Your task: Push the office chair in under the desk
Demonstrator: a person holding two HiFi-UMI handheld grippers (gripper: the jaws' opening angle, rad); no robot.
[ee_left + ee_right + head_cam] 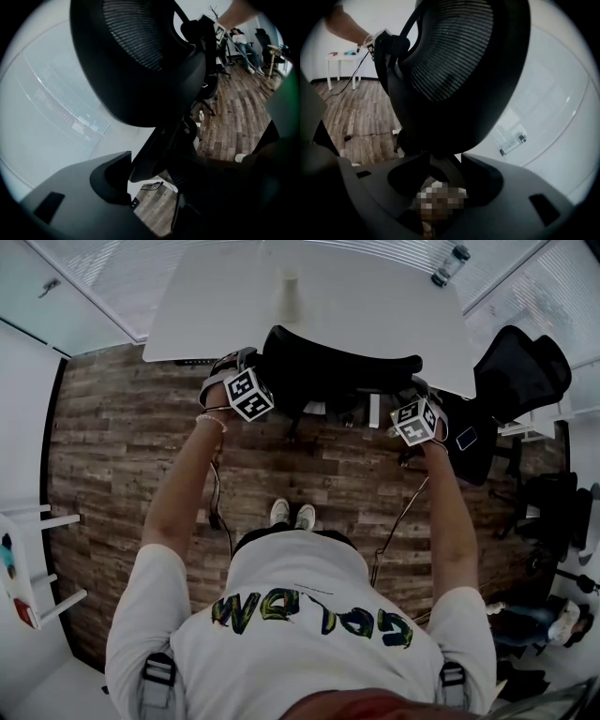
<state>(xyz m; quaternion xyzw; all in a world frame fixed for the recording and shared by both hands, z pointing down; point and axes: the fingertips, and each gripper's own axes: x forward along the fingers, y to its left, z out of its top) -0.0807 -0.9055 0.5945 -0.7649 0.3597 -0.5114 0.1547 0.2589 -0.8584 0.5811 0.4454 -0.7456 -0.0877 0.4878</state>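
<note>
The black office chair (337,371) stands at the white desk (375,296), its curved mesh back against the desk's near edge. My left gripper (251,360) is at the back's left end and my right gripper (412,388) at its right end. In the left gripper view the mesh back (136,56) fills the top, and the chair's dark frame runs down between the jaws of the left gripper (159,187). In the right gripper view the mesh (454,61) looms close and its support strut drops between the jaws of the right gripper (445,187). Both grippers stand wide open.
A second black chair (516,381) stands to the right of the desk. A bottle (448,265) lies on the desk's far right corner, and a white cup-like thing (291,298) stands mid-desk. A small white table (28,568) is at far left. Cables trail on the wood floor (122,446).
</note>
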